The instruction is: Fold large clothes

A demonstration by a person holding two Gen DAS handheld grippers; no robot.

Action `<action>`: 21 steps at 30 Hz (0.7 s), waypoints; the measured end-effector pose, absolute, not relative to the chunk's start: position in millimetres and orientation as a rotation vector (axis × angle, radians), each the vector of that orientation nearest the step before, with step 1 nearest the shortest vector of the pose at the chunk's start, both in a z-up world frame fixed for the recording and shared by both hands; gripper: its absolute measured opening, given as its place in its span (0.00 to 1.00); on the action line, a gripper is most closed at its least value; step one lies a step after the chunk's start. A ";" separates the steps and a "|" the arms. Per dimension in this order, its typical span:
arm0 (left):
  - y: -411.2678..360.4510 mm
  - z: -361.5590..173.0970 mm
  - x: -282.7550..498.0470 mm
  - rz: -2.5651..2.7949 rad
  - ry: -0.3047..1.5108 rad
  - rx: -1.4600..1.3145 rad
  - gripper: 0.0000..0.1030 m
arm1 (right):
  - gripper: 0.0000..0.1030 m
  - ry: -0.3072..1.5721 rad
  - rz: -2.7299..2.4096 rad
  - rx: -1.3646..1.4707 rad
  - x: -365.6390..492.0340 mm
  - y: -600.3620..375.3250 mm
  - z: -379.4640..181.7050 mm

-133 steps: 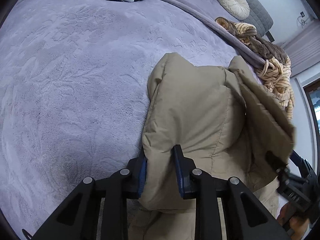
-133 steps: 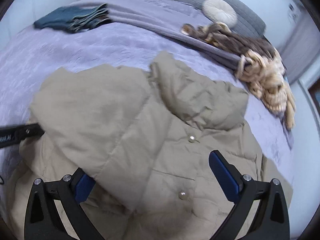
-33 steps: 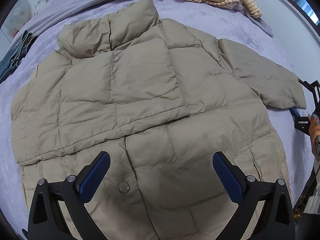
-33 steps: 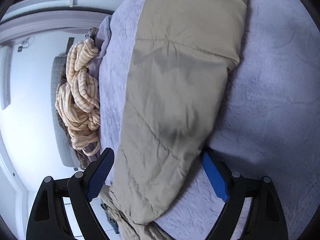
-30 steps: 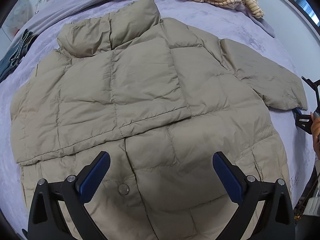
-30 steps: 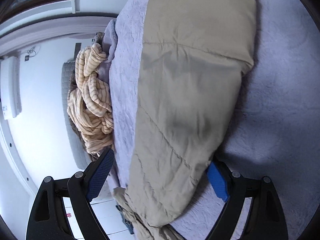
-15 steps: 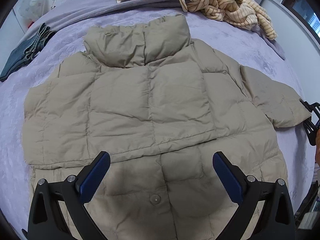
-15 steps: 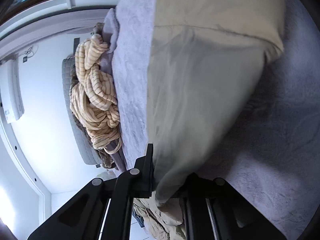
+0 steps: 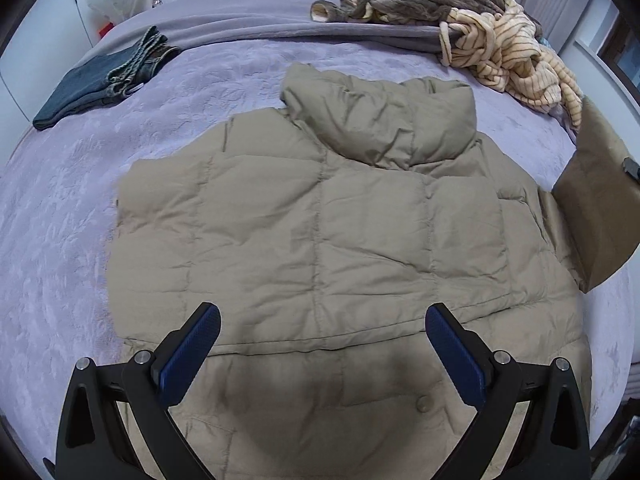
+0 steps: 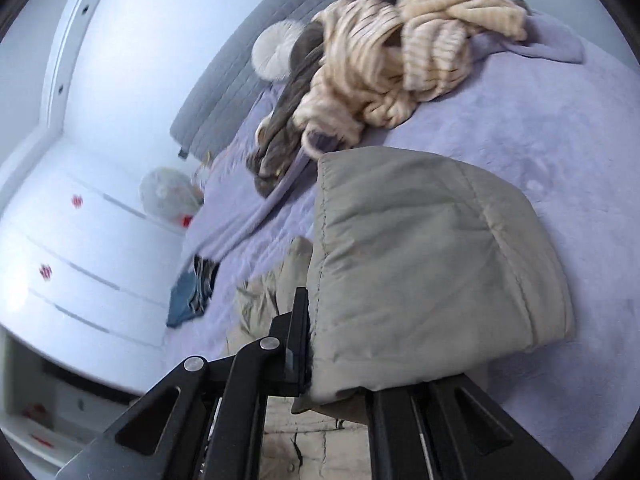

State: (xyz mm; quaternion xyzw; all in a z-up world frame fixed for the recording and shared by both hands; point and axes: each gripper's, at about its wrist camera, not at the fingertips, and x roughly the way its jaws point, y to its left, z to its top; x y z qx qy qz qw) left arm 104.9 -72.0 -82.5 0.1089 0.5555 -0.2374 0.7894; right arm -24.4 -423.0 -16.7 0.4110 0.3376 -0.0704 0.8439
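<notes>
One khaki quilted puffer jacket (image 9: 320, 232) lies spread flat near the middle of a lavender plush bedspread (image 9: 60, 208) with an embossed leaf pattern; its stand-up collar (image 9: 384, 120) points to the far side, its stitched panels form a grid of soft rectangles, and one round snap button (image 9: 423, 403) shows near the hem. One jacket sleeve (image 10: 420, 264) is lifted off the bed at the right, its cuff end raised above the jacket body. Two grippers are present. The left gripper (image 9: 320, 354) hovers over the near hem with its blue-padded fingers (image 9: 188, 354) spread wide apart and holding nothing. The right gripper (image 10: 336, 364) has its black fingers closed together on the edge of the sleeve, pinching the padded fabric. Three other textile items rest on the bed: one folded pair of dark blue jeans (image 9: 104, 80) at the far left, one crumpled cream sweater with thin dark stripes (image 9: 508, 56) at the far right, and one brown fuzzy garment (image 9: 420, 2) tangled beside it. One round, pleated white cushion (image 10: 276, 52) leans against the grey quilted headboard (image 10: 240, 72). No containers appear on the bed.
</notes>
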 end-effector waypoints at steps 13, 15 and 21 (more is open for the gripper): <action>-10.9 -109.7 130.8 -0.469 1.231 0.194 0.99 | 0.08 1.102 -0.194 0.795 39.6 -297.0 -147.9; -11.0 -113.4 132.3 -0.472 1.240 0.182 0.99 | 0.09 1.117 -0.199 0.802 39.9 -300.1 -146.7; -18.5 -108.8 137.2 -0.515 1.234 0.138 0.99 | 0.86 1.022 -0.181 0.898 20.4 -319.1 -109.1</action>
